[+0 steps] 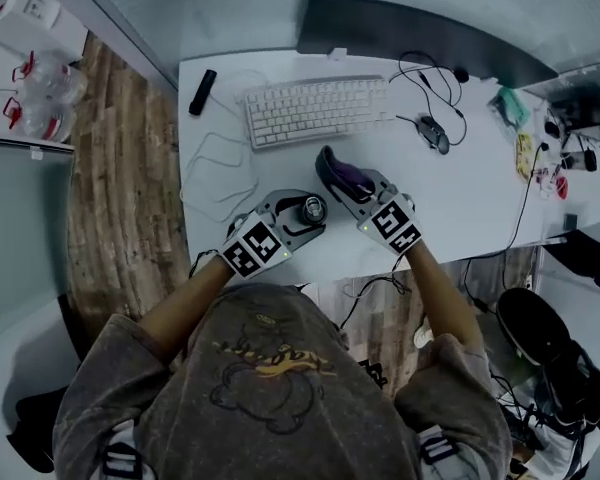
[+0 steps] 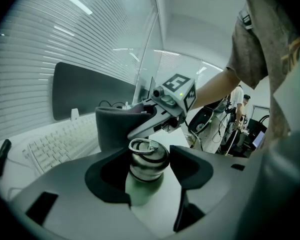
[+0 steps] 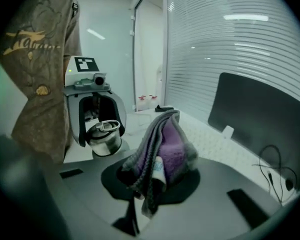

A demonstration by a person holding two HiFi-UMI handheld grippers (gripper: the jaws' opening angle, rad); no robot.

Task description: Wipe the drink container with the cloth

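A steel drink bottle [image 1: 311, 209] with a ring-handled lid stands upright on the white desk [image 1: 480, 198] near its front edge. My left gripper [image 1: 305, 211] is shut on the bottle [image 2: 146, 160], one jaw on each side just below the lid. My right gripper [image 1: 332, 171] is shut on a folded grey and purple cloth [image 1: 342, 176], held up just right of the bottle and apart from it. In the right gripper view the cloth [image 3: 162, 149] bunches between the jaws, with the bottle [image 3: 104, 137] to the left. The cloth [image 2: 121, 124] shows behind the bottle in the left gripper view.
A white keyboard [image 1: 318, 109] lies behind the bottle, with a dark monitor [image 1: 420, 36] at the desk's back edge. A black remote [image 1: 202, 92] sits at the back left. A mouse [image 1: 434, 133] and cables lie to the right. Wood floor lies left of the desk.
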